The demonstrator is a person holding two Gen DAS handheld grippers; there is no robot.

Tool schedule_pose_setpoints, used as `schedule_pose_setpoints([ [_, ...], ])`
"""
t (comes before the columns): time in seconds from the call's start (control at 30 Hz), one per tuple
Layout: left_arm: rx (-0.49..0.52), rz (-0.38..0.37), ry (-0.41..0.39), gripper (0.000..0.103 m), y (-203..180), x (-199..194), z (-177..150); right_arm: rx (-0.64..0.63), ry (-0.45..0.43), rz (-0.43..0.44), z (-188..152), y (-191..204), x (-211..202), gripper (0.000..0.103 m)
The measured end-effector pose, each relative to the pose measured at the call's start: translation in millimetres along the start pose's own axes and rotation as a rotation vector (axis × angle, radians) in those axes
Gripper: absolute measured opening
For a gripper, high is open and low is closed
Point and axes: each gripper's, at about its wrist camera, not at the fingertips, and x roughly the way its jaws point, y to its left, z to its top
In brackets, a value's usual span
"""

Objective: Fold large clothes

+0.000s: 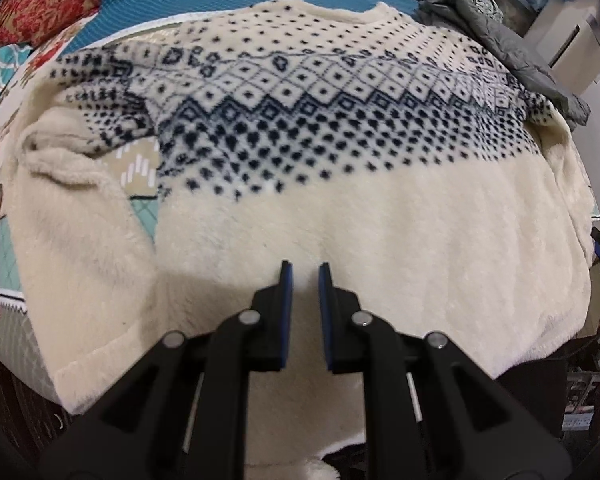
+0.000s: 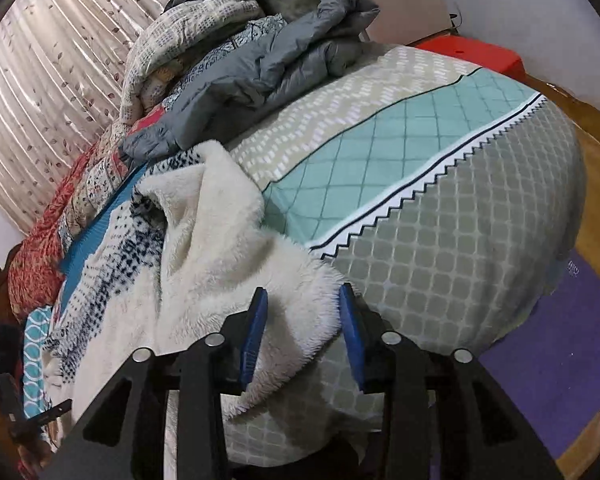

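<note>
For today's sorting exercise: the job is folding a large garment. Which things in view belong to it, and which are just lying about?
Belongs:
- cream fleece sweater with navy diamond pattern
- left gripper
- right gripper

Lying about:
- crumpled grey padded jacket
- red floral quilt
- red plastic box

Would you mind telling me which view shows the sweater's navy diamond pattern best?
The left wrist view: the sweater lies spread flat, its pattern band fully visible. The right wrist view shows only a bunched, foreshortened edge.
</note>
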Motion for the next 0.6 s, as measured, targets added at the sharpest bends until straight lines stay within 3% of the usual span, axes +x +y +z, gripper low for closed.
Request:
schedule_pose_setpoints([
  [0.1,0.000,0.000,0.007,0.012,1,-1,-1,0.017,-0.014,0.005,-3,-12,-8,0.077],
  [0.23,-0.010,-0.005,0.013,0.012,7,-4,-2,0.010,-0.057,-0.050,-3,-9,-13,0.073],
  [0.43,-0.025,-0.007,0.019,0.013,11,-3,-4,-0.004,-0.028,-0.071,-7,-3,-7,0.072],
  [0.47,-0.029,-0.009,0.017,0.013,11,-3,-5,-0.020,-0.023,-0.063,-6,2,-9,0.077],
  [0.5,-0.030,-0.011,0.016,0.013,11,-2,-5,-0.027,-0.020,-0.033,-5,7,-12,0.100],
  [0.6,-0.028,-0.014,0.014,0.013,12,-1,-6,-0.017,-0.048,0.031,5,24,-28,0.105],
])
